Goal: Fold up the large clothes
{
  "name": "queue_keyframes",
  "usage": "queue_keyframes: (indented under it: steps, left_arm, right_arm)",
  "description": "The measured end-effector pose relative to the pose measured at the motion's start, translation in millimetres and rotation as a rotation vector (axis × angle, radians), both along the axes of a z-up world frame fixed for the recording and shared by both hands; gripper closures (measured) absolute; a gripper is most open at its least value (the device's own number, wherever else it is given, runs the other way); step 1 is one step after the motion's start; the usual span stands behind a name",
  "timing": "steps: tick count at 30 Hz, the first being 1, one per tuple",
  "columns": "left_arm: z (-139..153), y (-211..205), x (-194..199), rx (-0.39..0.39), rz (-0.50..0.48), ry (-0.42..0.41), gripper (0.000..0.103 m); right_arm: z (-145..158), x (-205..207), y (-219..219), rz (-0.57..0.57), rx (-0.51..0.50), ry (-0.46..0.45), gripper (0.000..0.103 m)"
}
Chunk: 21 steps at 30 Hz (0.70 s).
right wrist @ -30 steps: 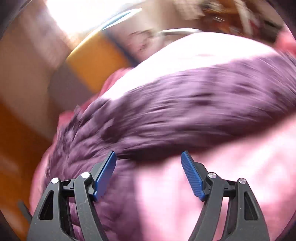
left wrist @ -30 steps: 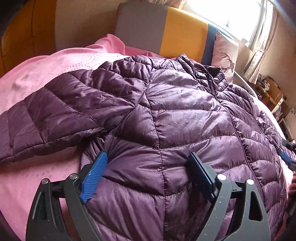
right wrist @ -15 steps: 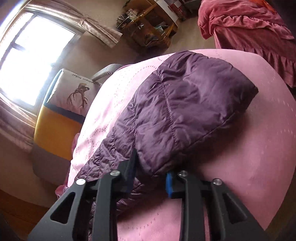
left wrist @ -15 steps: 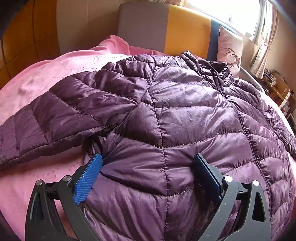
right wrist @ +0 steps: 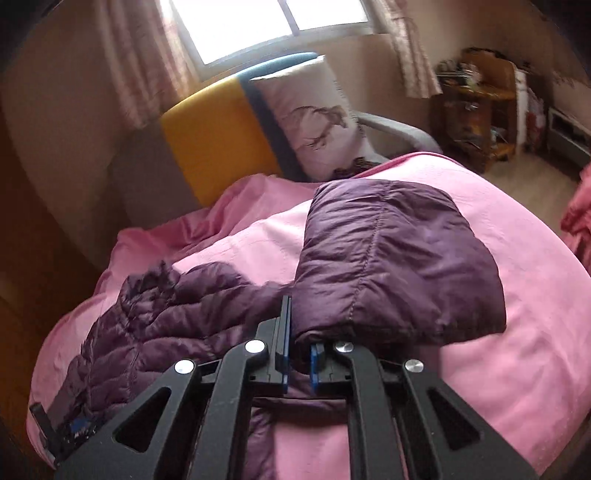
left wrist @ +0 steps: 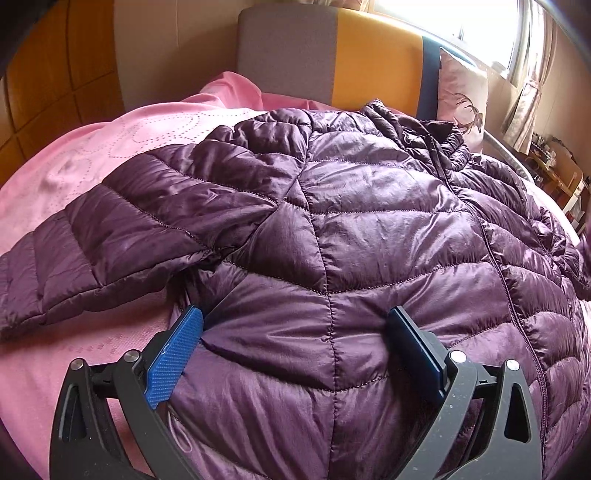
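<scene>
Jacket (left wrist: pixel 369 229): purple quilted puffer, spread face-up w/ zip closed on pink bedspread (left wrist: pixel 92 155), filling most of left wrist view. No containers seen. Left of the left gripper (left wrist: pixel 295 332), one sleeve (left wrist: pixel 110 240) lies flat, stretched out to the side, cuff end toward left edge. Left gripper's jaws stand wide, both blue pads resting on the lower body panel, left pad at jacket's side edge by the armpit, right pad short of the zip; fabric between them isn't pinched. Ahead of it the collar (left wrist: pixel 439 136) is bunched toward the headboard. Fabric shiny, creased, w/ chevron-like stitch lines. In right wrist view the jacket body (right wrist: pixel 147 325) lies left of the right gripper (right wrist: pixel 297 347), w/ left gripper a blurred dark shape at lower left. Right gripper's jaws are clamped tight on the other sleeve (right wrist: pixel 399 258), which rises ahead and right of it, cuff end draped over the bedspread. That view is a bit motion-blurred. Room: headboard (left wrist: pixel 332 55) in grey, yellow & blue blocks ahead, printed pillow (right wrist: pixel 314 118) against it, bright window (right wrist: pixel 258 22) w/ curtains behind, wood panelling far left, wooden shelf unit (right wrist: pixel 480 107) w/ clutter far right.
</scene>
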<state>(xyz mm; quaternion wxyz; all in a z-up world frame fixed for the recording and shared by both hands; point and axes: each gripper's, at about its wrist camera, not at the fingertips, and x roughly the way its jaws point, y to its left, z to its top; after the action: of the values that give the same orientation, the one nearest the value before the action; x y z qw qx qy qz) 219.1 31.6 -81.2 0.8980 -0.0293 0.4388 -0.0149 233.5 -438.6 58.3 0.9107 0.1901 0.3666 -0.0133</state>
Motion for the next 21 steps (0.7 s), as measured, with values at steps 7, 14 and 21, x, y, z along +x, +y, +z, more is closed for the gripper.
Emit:
queue_keyframes:
  steps: [7, 14, 21]
  left_arm:
    - [0, 1, 0, -0.006, -0.001, 0.002, 0.004]
    - [-1, 3, -1, -0.026, -0.001, 0.003, 0.004]
    - [-1, 4, -1, -0.035, 0.000, 0.001, 0.004]
  right_arm:
    - [-32, 43, 184, 0.385, -0.130, 0.073, 0.096]
    - [-69, 42, 300, 0.627, -0.198, 0.129, 0.061]
    - [-67, 14, 301, 0.615, -0.119, 0.087, 0.023]
